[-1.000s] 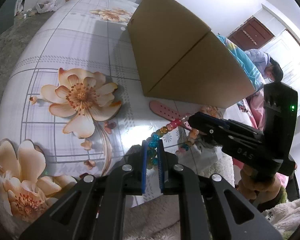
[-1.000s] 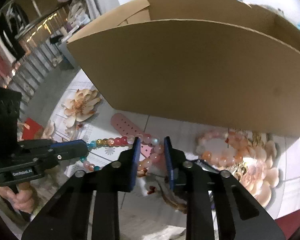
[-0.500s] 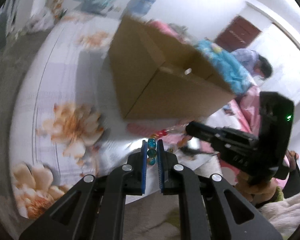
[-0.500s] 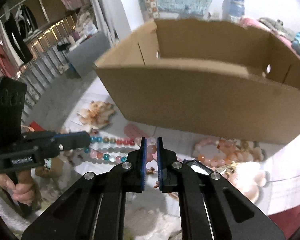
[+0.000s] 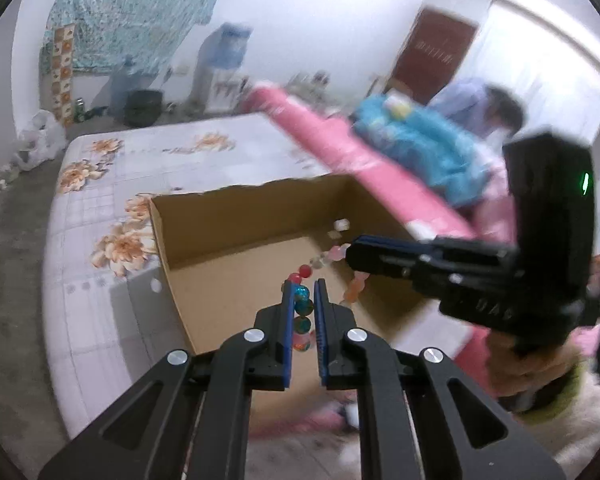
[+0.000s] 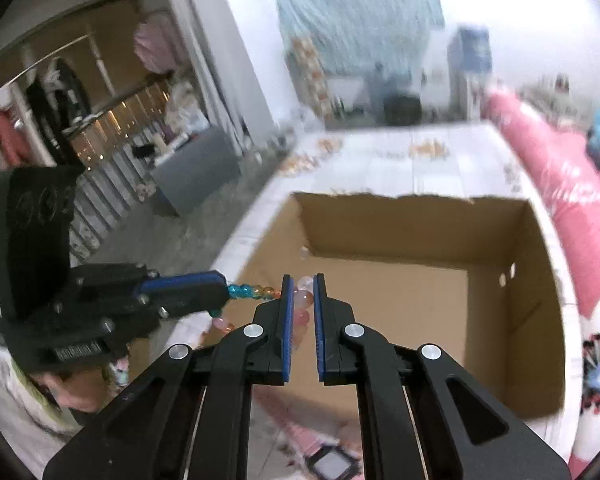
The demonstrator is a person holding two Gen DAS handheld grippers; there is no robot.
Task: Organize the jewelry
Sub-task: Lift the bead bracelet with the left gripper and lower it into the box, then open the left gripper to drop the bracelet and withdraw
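Over the flower-printed counter (image 5: 112, 184), the open cardboard box (image 5: 228, 216) is now showing its bare brown floor from above, where a second ago only its outer walls were filling both views. The left gripper (image 5: 304, 292) is clenching its blue fingers (image 5: 287, 320) on the teal beads at one end of the bead necklace (image 5: 303, 307); a second ago those beads were lying down on the counter beside a pink strap, and now they are hanging in the air above the box's near wall. From there the strand of red and pale pink beads is running rightward to the right gripper (image 5: 352, 254), which is reaching in from the right edge of the left view with a hand beneath it. In the right wrist view the left gripper (image 6: 220, 286) is coming in from the left with teal and orange beads trailing out of its tip, and the right gripper (image 6: 303, 280) is grasping pale pink beads between its fingers (image 6: 287, 312), which were standing wider apart a second ago. The necklace (image 6: 256, 292) is thus being held stretched between the two, its loose pink loop drooping below. Farther right, a pink roll (image 6: 556, 184) is lying along the box's far side.
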